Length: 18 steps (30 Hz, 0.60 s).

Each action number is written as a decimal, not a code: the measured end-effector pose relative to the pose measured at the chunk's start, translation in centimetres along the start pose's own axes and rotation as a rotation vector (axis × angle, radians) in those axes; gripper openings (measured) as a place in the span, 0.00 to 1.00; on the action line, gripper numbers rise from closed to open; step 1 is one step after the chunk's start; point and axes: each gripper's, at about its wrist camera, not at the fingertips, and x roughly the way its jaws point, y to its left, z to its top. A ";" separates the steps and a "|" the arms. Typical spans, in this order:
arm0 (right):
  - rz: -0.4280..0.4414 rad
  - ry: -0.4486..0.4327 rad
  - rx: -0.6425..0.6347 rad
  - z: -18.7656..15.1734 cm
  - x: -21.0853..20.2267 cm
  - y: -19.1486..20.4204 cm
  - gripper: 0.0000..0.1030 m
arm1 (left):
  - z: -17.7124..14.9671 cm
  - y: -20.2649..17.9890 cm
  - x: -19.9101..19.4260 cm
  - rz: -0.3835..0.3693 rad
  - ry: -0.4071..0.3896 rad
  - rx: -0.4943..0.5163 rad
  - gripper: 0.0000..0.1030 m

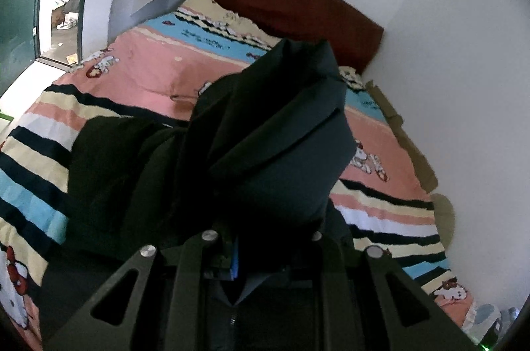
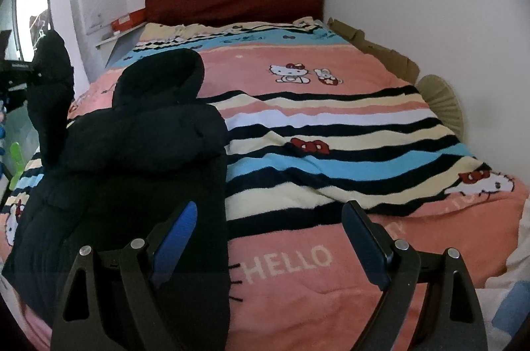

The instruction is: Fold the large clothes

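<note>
On the striped bed (image 2: 331, 119), the left gripper (image 1: 265, 238) pinches a black jacket's (image 2: 139, 152) sleeve (image 1: 281, 125); the right gripper (image 2: 268, 238) hovers beside it, fingers (image 2: 175, 235) wide apart and empty.

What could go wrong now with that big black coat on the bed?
1. The left tool pinches only the end of a lifted sleeve, so the puffy cloth might slip out.
2. The rest of the coat lies bunched near the blanket's edge; pulling the sleeve could drag it off or crumple it more.
3. The right tool is open over the blanket and might grab it instead.
</note>
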 end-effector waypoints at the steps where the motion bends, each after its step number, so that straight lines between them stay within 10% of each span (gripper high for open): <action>1: 0.002 0.004 0.003 -0.1 0.3 -0.2 0.86 | -0.1 0.1 0.4 0.001 0.006 0.001 0.16; 18: 0.009 0.086 0.035 -0.7 5.7 -0.4 0.86 | -5.9 -2.9 11.8 0.067 0.179 0.141 0.16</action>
